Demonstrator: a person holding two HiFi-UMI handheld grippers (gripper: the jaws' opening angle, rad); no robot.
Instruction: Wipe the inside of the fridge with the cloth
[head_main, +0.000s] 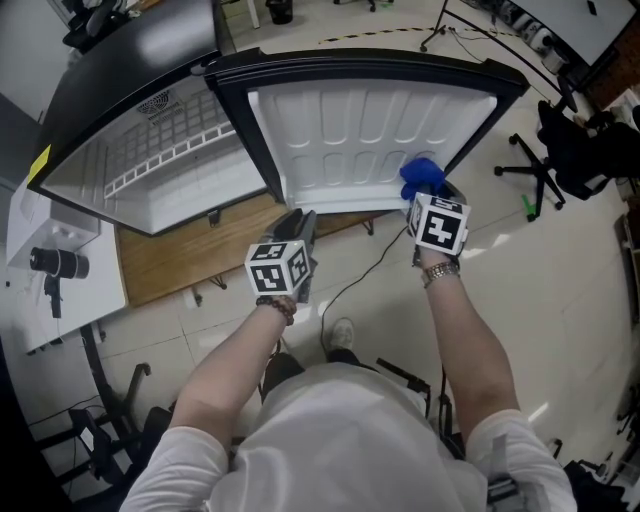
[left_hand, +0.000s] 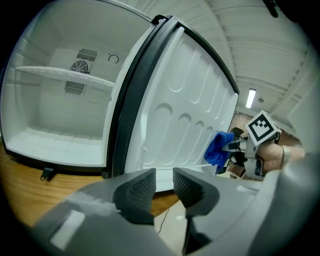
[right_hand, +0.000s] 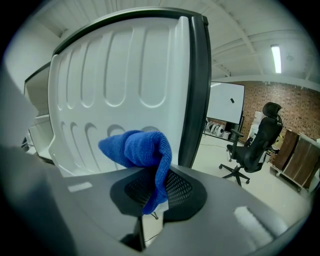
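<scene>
the blue cloth (right_hand: 137, 150) is clamped between the closed jaws of the right gripper (right_hand: 156, 186). it is bunched and held just before the lower inner panel of the open fridge door (head_main: 350, 130); whether it touches cannot be told. the jaws of the left gripper (left_hand: 163, 186) are seen slightly apart, with nothing between them. the cloth is judged soft, light and limp. it is best gripped deep on a fold, so a thick wad is left free for wiping.

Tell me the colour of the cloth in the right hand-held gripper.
The cloth is blue, shown best in the right gripper view.
</scene>
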